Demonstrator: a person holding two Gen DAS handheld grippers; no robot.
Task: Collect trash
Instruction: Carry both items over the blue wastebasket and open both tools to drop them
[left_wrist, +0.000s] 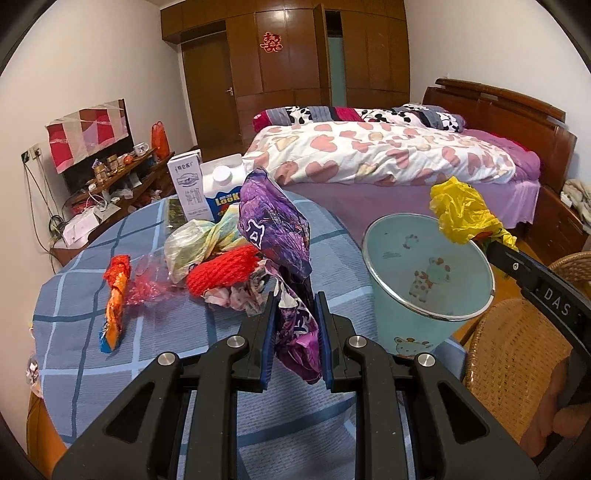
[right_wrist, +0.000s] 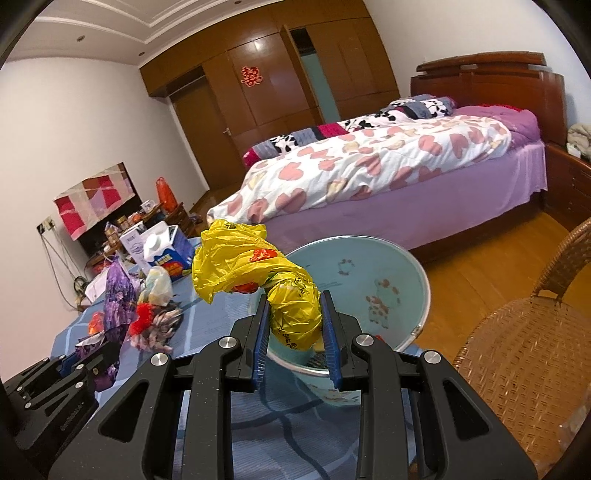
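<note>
Gripping – left gripper (left_wrist: 297, 321): purple wrapper (left_wrist: 275, 229) – right gripper (right_wrist: 295, 325): yellow bag (right_wrist: 251, 266)

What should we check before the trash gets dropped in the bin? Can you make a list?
1. Left gripper pinches the purple wrapper: ok.
2. Right gripper pinches the yellow bag: ok.
3. Blue bin has room inside: ok, it looks nearly empty.
4. Yellow bag is over the bin's opening: ok, it hangs above the rim.
5. Purple wrapper is over the bin: not ok, it is above the table, left of the bin.
6. Bin stands steady: cannot tell, it leans at the table's edge.
</note>
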